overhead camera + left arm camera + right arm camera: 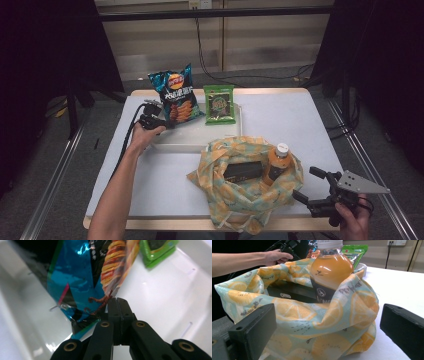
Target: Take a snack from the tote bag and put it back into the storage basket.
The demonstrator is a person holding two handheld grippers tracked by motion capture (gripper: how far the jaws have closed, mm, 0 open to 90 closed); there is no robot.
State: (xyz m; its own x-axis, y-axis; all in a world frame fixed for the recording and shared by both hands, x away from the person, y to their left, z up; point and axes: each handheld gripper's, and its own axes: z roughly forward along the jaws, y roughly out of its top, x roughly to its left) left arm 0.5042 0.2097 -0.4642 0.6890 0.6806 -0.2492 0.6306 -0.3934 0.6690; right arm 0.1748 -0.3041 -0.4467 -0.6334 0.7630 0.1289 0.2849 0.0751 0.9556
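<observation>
The left gripper (161, 121) sits at the left end of the shallow white plastic tray (190, 142). Its fingers (113, 311) are clenched on the lower edge of the blue foil crisp bag (176, 97), which stands tilted over the tray's left part. In the left gripper view, the bag's crimped seam is pinched between the 2 fingertips. Just right of the bag, a green flat snack packet (219, 104) leans in the tray. Right of and nearer than the tray, a pale fabric tote bag with an orange-slice print (235, 195) lies open on the white tabletop (165, 185). It contains a black box (242, 171) and an orange drink bottle with a white cap (278, 161). At the far right, the right gripper (305, 185) is near the tote, its fingers (253, 331) released and wide apart, grasping nothing.
</observation>
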